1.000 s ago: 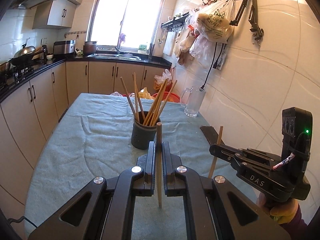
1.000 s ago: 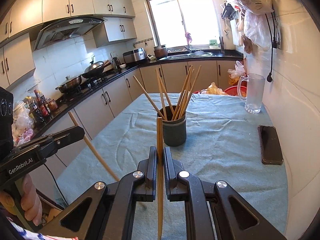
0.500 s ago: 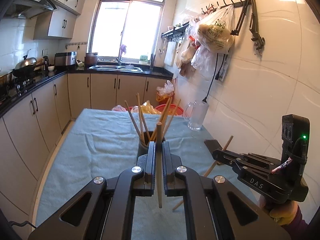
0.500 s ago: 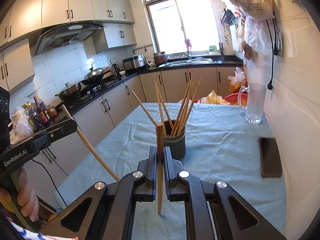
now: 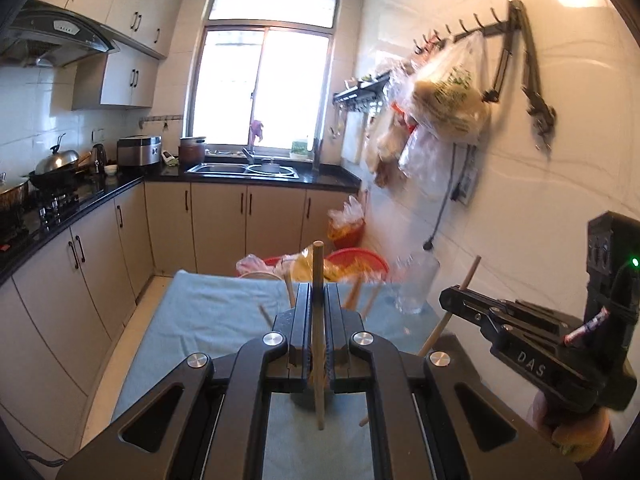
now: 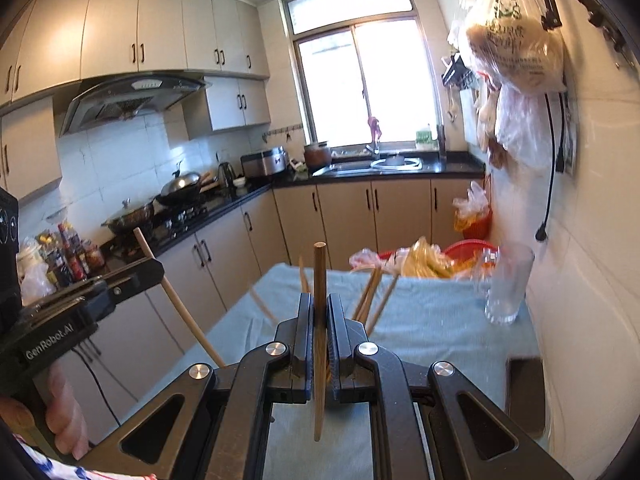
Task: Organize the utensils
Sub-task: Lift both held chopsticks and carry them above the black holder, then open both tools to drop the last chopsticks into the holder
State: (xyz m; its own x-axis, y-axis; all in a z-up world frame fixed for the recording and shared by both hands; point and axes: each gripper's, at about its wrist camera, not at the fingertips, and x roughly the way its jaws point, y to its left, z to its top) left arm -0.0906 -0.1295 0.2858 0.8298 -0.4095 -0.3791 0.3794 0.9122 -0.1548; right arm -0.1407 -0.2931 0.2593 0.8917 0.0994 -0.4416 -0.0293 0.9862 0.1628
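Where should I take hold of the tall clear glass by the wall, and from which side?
Probably grip the tall clear glass across its straight side, about midway up, coming in level from over the table. It stands upright, and the tiled wall is close beside it.

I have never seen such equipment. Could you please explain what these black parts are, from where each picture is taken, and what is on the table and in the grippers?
No robot is here. A person holds one handheld two-finger gripper in each hand, and each carries a wide-angle camera that looks forward along its fingers.

In the left camera's picture, the left gripper is shut on an upright wooden chopstick. At the side you see the right gripper, also gripping a stick.

The right camera's picture shows that right gripper close up, shut on its own chopstick.

Below is a table with a blue cloth. On it stand a clear glass and more chopsticks, whose holder is mostly hidden behind the grippers.
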